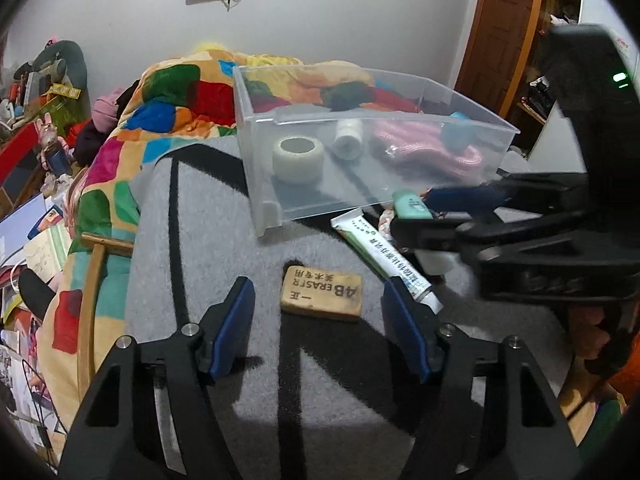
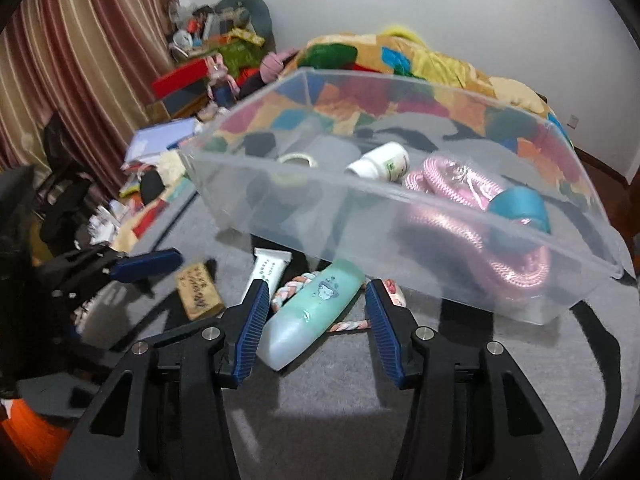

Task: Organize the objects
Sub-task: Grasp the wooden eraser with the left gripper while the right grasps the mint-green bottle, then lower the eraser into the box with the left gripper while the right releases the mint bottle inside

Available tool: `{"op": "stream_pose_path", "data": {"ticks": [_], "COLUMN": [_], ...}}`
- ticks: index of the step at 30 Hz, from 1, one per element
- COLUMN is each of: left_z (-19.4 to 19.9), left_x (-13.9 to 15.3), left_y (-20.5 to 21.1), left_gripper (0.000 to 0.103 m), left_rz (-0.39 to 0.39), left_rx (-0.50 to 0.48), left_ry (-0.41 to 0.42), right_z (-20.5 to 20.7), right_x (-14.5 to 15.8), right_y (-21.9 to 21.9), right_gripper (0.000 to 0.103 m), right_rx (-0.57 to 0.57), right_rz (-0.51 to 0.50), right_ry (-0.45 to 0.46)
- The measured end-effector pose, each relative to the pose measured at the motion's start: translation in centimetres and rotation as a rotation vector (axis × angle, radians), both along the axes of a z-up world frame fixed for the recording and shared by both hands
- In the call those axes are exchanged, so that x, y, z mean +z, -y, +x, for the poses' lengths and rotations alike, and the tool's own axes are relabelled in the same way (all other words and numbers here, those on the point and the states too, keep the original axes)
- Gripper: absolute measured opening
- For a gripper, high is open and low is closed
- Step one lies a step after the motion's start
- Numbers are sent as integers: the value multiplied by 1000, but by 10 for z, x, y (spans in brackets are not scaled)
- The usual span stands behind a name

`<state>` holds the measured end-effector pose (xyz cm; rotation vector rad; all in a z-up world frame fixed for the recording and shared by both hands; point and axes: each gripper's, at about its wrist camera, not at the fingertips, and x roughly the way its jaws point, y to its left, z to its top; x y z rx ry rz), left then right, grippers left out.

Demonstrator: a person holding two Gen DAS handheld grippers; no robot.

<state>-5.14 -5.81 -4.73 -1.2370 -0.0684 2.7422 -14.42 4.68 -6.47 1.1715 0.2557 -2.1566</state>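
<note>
A clear plastic bin [image 1: 260,148] [image 2: 224,200] sits on the grey cover. It holds a tape roll [image 1: 297,159], a white bottle [image 2: 380,165], a pink rope [image 2: 452,184] and a blue roll [image 2: 520,206]. My left gripper [image 1: 318,316] is open, with a worn tan 4B eraser [image 1: 322,294] [image 2: 199,290] lying between its fingers. My right gripper [image 2: 316,320] [image 1: 416,216] is open around a mint green bottle [image 2: 312,312] [image 1: 412,205] that lies on a braided cord [image 2: 348,326]. A white tube [image 1: 386,260] [image 2: 266,268] lies between eraser and bottle.
A patchwork quilt [image 1: 168,96] is bunched behind the bin. A wooden T-shaped stick [image 1: 94,280] lies at the bed's left edge. Books, papers and clutter [image 2: 160,148] fill the floor on the left. A wooden door [image 1: 504,32] stands at the right.
</note>
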Motion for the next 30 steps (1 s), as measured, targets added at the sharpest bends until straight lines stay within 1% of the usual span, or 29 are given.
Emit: {"op": "stream_pose_path", "data": {"ticks": [1, 2, 3, 4, 5, 6, 12, 15, 22, 30], "left_z": [-1, -2, -2, -1, -1, -1, 2, 5, 6, -4], "left_x": [-1, -2, -2, -2, -2, -2, 0, 7, 35, 69], "left_y": [0, 0, -1, -1, -1, 0, 2, -1, -13, -24], "left_gripper": [60, 58, 55, 49, 45, 41, 40, 40, 40, 40], "left_rz": [-3, -8, -14, -15, -14, -14, 0, -2, -5, -7], "left_rx": [1, 5, 9, 10, 10, 13, 30, 30, 23, 25], "left_ry": [3, 7, 3, -1, -2, -4, -15, -30, -93, -181], "right_z": [-1, -2, -2, -2, -1, 0, 12, 17, 21, 11], "right_x": [-3, -5, -4, -4, -4, -4, 2, 8, 32, 65], "right_y": [0, -1, -3, -5, -6, -7, -17, -24, -43, -66], "right_gripper": [43, 37, 34, 25, 21, 21, 21, 21, 21, 21], "right_rx": [-3, -4, -6, -5, -3, -3, 10, 9, -3, -58], "right_rz": [6, 3, -2, -5, -4, -4, -13, -22, -82, -142], "right_ry": [11, 19, 18, 17, 17, 14, -31, -57, -93, -169]}}
